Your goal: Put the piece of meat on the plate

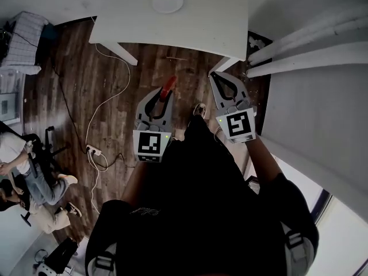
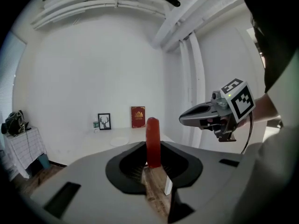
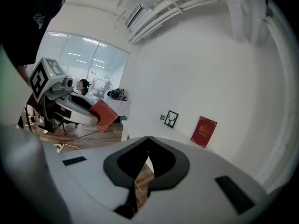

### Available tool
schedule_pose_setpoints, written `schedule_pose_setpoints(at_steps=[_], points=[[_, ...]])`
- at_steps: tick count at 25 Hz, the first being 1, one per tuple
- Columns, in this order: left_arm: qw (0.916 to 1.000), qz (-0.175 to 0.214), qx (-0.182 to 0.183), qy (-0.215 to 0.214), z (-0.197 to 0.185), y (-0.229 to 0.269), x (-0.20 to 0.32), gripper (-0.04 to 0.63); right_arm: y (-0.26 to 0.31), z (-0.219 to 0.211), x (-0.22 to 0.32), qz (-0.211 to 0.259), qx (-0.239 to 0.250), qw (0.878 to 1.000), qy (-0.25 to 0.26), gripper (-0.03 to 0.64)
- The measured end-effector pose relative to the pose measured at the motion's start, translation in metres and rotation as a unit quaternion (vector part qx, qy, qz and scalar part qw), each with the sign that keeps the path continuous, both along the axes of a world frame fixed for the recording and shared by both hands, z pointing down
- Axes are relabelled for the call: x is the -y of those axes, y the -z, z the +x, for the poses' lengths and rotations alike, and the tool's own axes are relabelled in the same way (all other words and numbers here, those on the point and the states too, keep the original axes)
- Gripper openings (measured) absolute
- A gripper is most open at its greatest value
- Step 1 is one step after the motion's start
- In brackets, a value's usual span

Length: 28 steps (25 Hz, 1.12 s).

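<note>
There are two hand-held grippers, the left hand-held gripper point(image 1: 163, 95) and the right hand-held gripper point(image 1: 214, 75). There is one piece of meat point(image 2: 153, 141), one plate point(image 1: 167, 2), one table point(image 1: 218, 16), one deer picture point(image 2: 104, 121) and one red book point(image 2: 138, 116).

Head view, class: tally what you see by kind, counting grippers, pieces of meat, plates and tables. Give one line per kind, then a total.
grippers: 2, the left gripper and the right gripper
piece of meat: 1
plate: 1
table: 1
Total: 5
</note>
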<state>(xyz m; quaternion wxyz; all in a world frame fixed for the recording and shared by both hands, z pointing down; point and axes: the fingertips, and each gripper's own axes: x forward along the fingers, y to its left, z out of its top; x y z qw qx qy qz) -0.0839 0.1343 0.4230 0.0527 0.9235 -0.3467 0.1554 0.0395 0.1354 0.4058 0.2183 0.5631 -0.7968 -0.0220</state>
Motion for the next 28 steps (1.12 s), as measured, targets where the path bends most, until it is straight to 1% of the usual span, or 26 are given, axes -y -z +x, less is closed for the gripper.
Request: schedule_pose_setpoints(at_steps=[3,6,11,14,18,23,26,28], points=[[0.9997,-0.01,0.015,-0.016,0.033,-0.008,0.015,0.084,-0.003,0.03,0.016,-0.002,0.022,1.0,0.016,0.021],[0.9992,-0.015,0.026,-0.027,0.065,-0.014,0.033,0.084,-0.011,0.063,0.031,-0.01,0.027,0.999,0.019,0.021],[0.9992,-0.029,0.024,-0.007,0.098,-0.017,0.069,0.084,-0.024,0.1,0.054,-0.024,0.05,0.998,0.012,0.021],[0.9991,-0.031,0.029,-0.007,0.112,-0.019,0.081,0.084,-0.028,0.104,0.067,-0.022,0.05,0.998,0.025,0.021],[0.9984,-0.022,0.047,-0.023,0.121,-0.024,0.102,0.084,-0.027,0.099,0.091,-0.018,0.044,0.997,0.054,0.021],[0.9956,-0.008,0.069,-0.063,0.128,-0.034,0.14,0.084,-0.032,0.094,0.121,-0.044,0.016,0.995,0.091,0.021],[0.9945,-0.009,0.078,-0.069,0.133,-0.035,0.167,0.084,-0.032,0.094,0.136,-0.051,0.012,0.993,0.106,0.021],[0.9928,0.004,0.093,-0.075,0.139,-0.033,0.189,0.084,-0.029,0.096,0.155,-0.051,0.01,0.992,0.116,0.021]])
